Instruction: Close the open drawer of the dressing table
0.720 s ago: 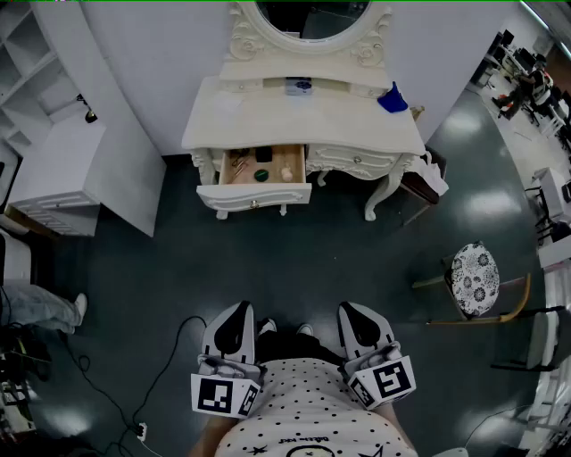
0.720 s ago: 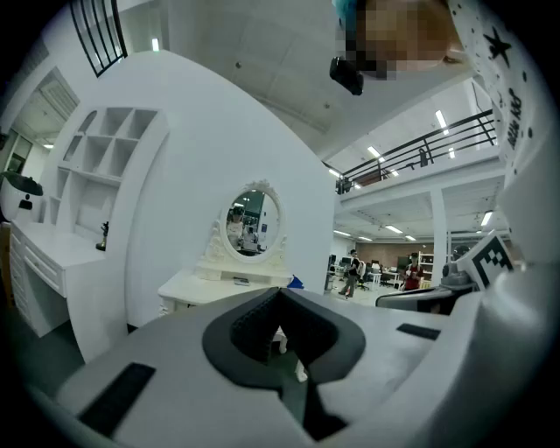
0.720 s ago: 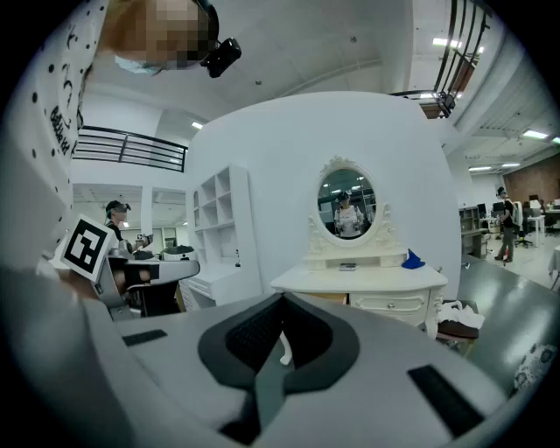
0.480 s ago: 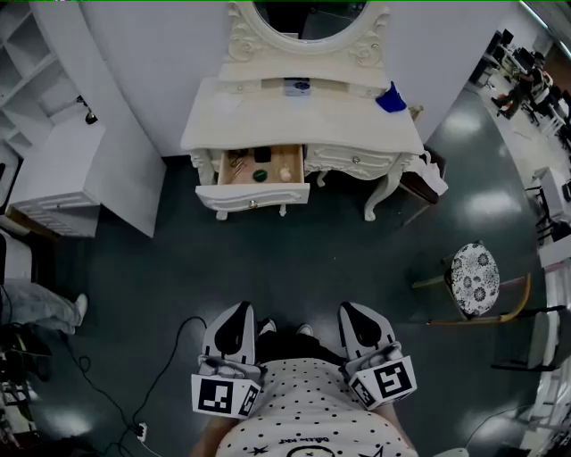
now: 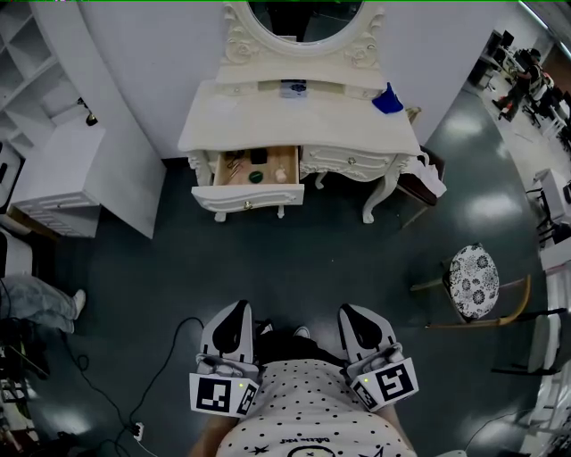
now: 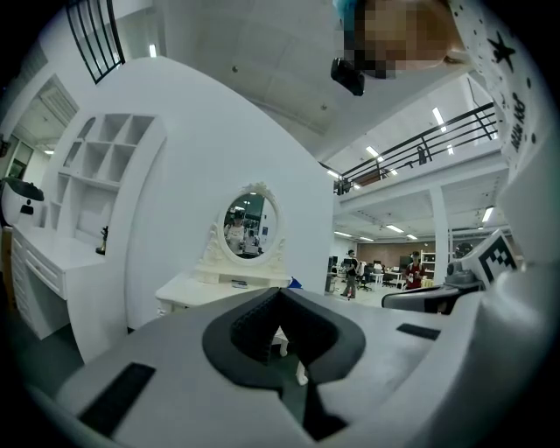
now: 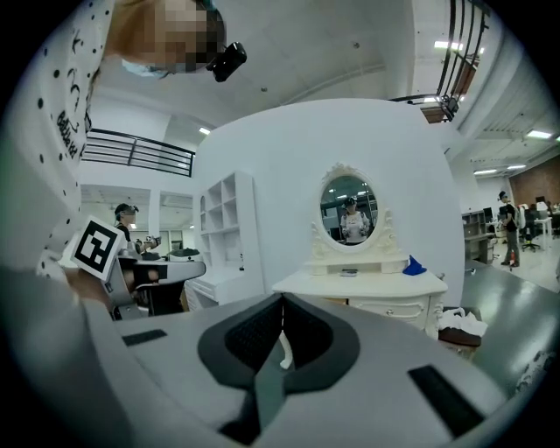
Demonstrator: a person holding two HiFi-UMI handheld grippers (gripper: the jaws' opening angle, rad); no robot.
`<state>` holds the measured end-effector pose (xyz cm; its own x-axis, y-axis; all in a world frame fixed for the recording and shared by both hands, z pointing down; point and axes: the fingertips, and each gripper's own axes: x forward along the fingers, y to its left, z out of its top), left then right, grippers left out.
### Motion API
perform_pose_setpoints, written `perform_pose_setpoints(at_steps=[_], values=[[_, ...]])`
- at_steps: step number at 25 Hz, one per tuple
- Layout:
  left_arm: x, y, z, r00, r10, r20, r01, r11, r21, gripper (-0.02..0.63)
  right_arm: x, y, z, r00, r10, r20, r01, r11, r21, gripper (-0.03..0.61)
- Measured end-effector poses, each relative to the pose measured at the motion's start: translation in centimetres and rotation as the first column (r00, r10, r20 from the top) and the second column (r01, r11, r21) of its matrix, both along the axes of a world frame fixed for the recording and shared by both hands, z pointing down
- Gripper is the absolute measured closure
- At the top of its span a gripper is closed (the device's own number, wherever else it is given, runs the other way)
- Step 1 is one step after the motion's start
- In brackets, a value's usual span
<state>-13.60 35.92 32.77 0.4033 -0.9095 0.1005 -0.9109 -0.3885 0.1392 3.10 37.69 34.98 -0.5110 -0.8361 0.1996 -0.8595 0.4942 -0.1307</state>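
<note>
Several items [image 5: 256,176], perhaps cosmetics, in open drawer [image 5: 247,198]; left gripper [image 5: 239,309] and right gripper [image 5: 350,311] fingers together (empty).

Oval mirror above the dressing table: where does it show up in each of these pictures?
Head view: the oval mirror sits at the top edge, centre, and is partly cut off.
Left gripper view: it is just left of centre.
Right gripper view: it is right of centre.
Shared landmark: the blue object on the dressing table, right of the mirror in all three views.
</note>
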Motion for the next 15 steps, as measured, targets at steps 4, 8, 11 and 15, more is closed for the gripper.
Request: perform_pose_setpoints(at_steps=[4,8,11,15], values=[[0.6,-0.3,0.2,1.000,-0.006,-0.002,0.006,1.000,-0.003,0.603,0.6,0.2,0.6,1.000,-0.007,-0.001,0.007,1.000,-0.006,0.569],[0.7,-1.0,0.6,1.000,-0.010,0.007,0.010,1.000,-0.021,0.602,1.5,-0.5,1.2,1.000,0.012,0.013,-0.012,0.999,-0.031,0.569],[0.6,-2.4,0.7,1.000,-0.015,0.007,0.015,1.000,-0.027,0.603,1.8,-1.8,1.7,0.999,0.024,0.026,-0.022,0.998,-0.053,0.569],[0.5,-5.6,1.0,1.000,-0.006,0.007,0.006,1.000,-0.022,0.603,1.5,-4.6,2.2,1.000,0.023,0.015,-0.022,0.998,-0.063,0.569]])
